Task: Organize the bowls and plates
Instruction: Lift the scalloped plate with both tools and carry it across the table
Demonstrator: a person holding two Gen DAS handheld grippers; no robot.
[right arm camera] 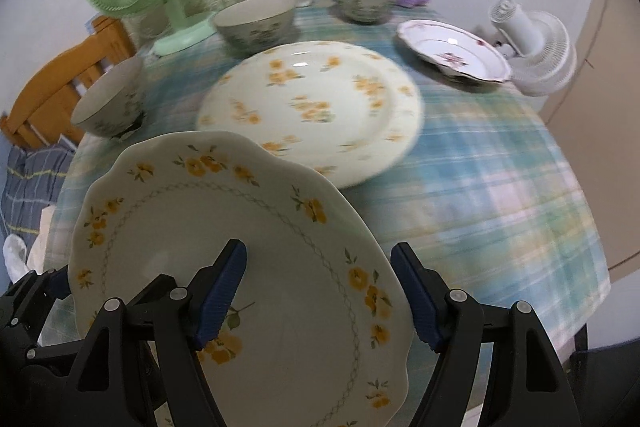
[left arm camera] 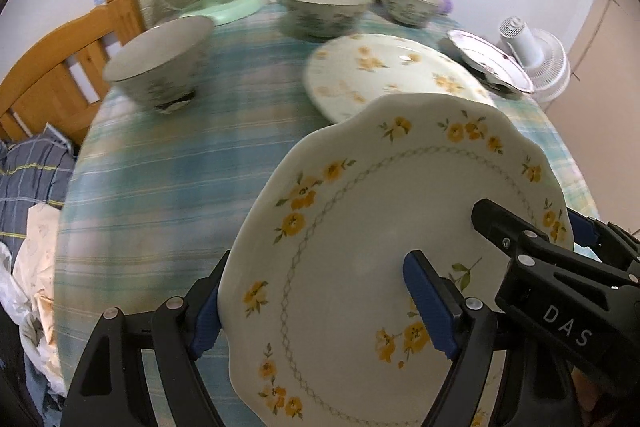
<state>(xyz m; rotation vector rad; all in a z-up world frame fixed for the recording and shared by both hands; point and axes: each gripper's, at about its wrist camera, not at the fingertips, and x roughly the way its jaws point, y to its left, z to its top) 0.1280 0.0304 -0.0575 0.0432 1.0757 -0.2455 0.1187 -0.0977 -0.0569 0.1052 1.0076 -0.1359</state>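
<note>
Both tongs, left (left arm camera: 316,311) and right (right arm camera: 320,295), apparently clamp the scalloped plate (right arm camera: 256,227).

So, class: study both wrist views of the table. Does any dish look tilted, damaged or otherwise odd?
Yes: the scalloped plate is off the table, tilted, pinched by the left gripper and the right gripper. The pink-flowered plate also sits tilted. No chips or spills show.

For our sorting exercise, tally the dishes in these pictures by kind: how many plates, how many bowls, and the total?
Plates: 3 (scalloped plate held by both hand-held grippers, large yellow-flower plate, pink-flower plate)
Bowls: 3 (left bowl, middle bowl, far bowl)
Total: 6
</note>
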